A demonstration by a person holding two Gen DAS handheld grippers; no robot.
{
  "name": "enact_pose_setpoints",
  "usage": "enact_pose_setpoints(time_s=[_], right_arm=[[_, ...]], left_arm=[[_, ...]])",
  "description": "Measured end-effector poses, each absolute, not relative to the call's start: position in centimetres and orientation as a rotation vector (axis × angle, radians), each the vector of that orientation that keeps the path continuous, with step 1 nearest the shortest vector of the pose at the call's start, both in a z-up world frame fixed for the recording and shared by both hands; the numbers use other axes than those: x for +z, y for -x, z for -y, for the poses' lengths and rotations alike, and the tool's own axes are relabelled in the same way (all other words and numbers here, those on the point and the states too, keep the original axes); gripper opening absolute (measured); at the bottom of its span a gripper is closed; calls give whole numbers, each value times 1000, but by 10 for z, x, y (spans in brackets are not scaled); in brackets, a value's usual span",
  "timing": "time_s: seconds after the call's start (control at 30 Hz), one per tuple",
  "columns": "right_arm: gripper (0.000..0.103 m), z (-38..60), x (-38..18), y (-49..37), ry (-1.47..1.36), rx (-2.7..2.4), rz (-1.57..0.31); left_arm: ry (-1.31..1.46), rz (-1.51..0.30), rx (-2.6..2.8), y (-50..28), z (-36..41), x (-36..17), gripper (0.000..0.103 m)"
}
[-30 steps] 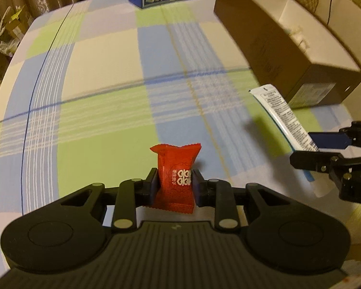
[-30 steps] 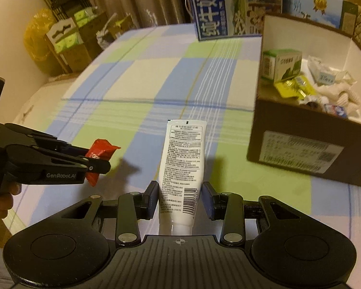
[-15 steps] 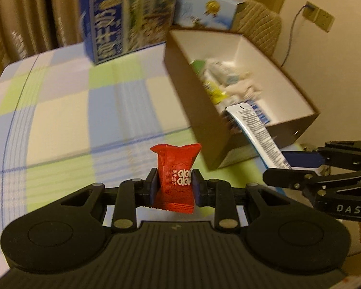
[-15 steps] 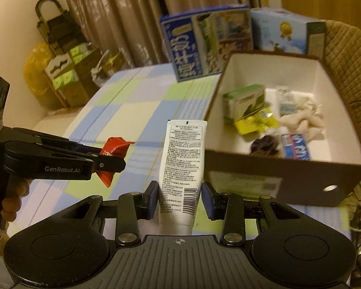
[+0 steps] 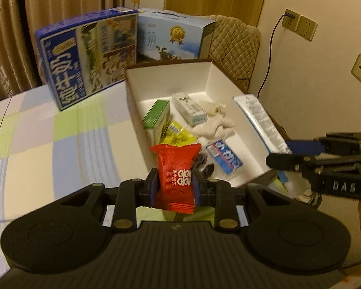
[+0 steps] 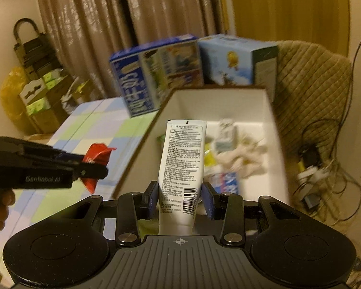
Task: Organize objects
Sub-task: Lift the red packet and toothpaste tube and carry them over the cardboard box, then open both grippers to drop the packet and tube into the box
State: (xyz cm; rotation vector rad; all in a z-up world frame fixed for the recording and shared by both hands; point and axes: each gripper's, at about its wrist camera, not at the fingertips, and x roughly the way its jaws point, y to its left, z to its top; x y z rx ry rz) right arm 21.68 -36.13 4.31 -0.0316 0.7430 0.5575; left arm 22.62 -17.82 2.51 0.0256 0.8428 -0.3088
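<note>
I lifted both things up off the bench. Now the box [image 5: 231,82] sits just ahead of my left hand-held gripper [image 5: 174,184], clamped on the red candy [image 5: 175,168], and my right hand-held gripper [image 6: 179,198], clamped on the white tube [image 6: 183,159]. I think dropping them in comes next.

Both hand-held grippers raised from the tablecloth, red sachet [image 5: 176,177] and tube [image 6: 182,168] now over the open box [image 5: 170,82]

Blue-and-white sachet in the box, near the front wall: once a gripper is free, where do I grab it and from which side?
Judging from the left wrist view, the blue-and-white sachet lies flat on the floor of the cardboard box, so come straight down from above and pinch across its narrow width at mid-length. Its long edges look clear; the dark pieces sit just off its near-left side, so keep the fingers away from that side.
</note>
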Motion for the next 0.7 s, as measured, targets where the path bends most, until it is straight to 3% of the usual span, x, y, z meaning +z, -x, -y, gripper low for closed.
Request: enact_pose_setpoints(time_s=[0.7], right_arm=[[36,375,-9,-328,194,480,-819]], left_arm=[[-33,-911,-231,-295,222,-1,24]])
